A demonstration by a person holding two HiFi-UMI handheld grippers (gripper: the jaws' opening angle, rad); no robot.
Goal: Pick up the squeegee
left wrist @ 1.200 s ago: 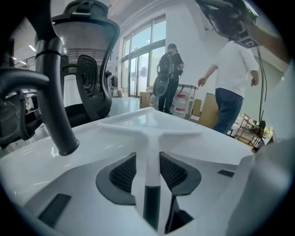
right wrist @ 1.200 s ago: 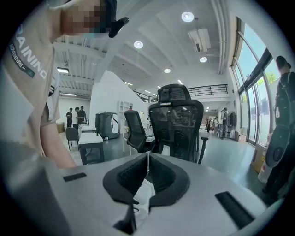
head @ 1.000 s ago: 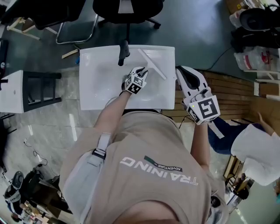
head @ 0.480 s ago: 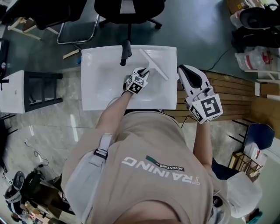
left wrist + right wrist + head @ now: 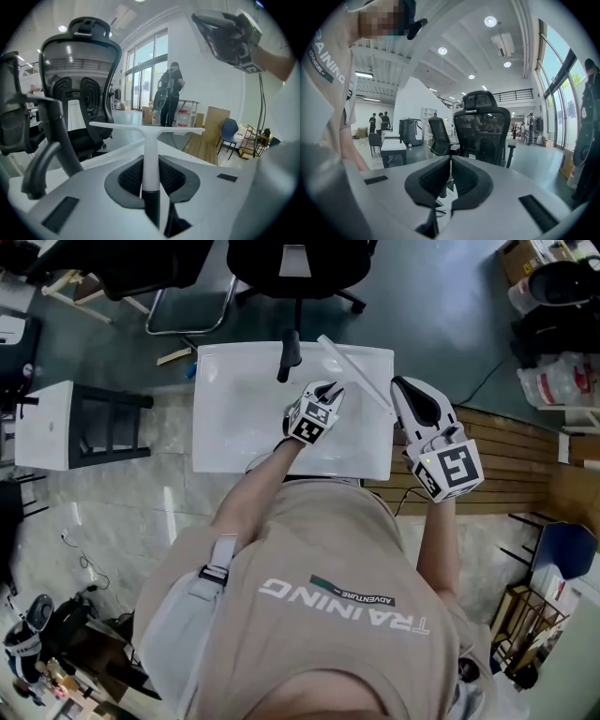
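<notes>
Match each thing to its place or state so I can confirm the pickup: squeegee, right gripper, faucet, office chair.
Things:
1. squeegee
2. right gripper
3. faucet
4. office chair

Places or states:
A. black, standing at the far edge of the sink
B. on the dark floor beyond the sink
C. handle clamped in the left gripper
D. jaws together, nothing between them, to the right of the sink

Pairs: 1-C, 2-D, 3-A, 4-B
</notes>
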